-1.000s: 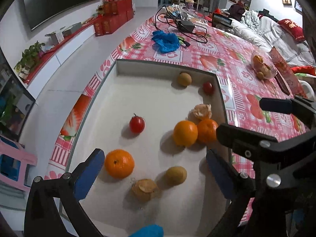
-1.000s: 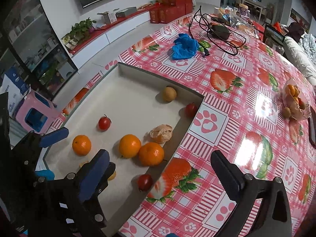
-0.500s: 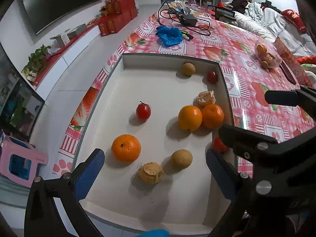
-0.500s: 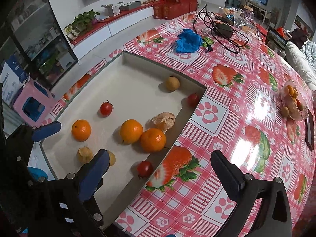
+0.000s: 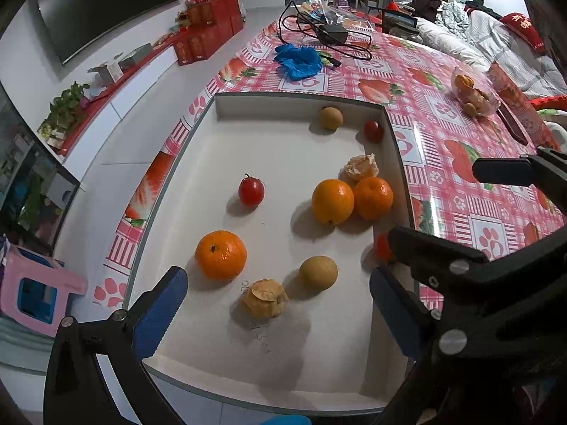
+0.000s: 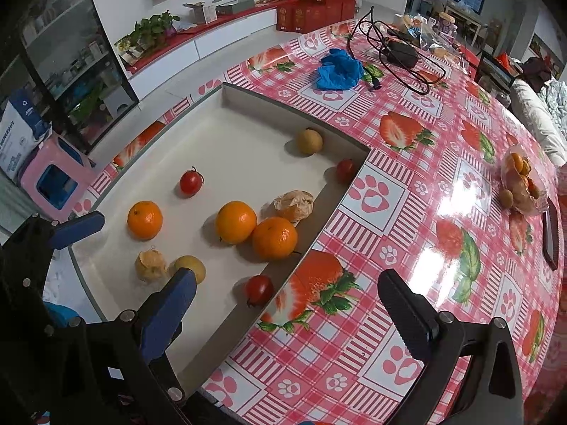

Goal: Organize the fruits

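Left tongs [image 5: 273, 297] hang spread and empty over the white tray [image 5: 301, 101], straddling a husked fruit [image 5: 264, 298], likely choosing. Right tongs [image 6: 283, 294] gape too, above the tray's edge near a cherry tomato [image 6: 259, 289].

Home living room, wall-mounted television [image 5: 106, 10] far left, strawberry-patterned tablecloth [image 6: 443, 184], sofa with bedding [image 5: 496, 46] far right

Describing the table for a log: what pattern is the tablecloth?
Red-and-white check tablecloth with strawberries and paw prints; right wrist view.
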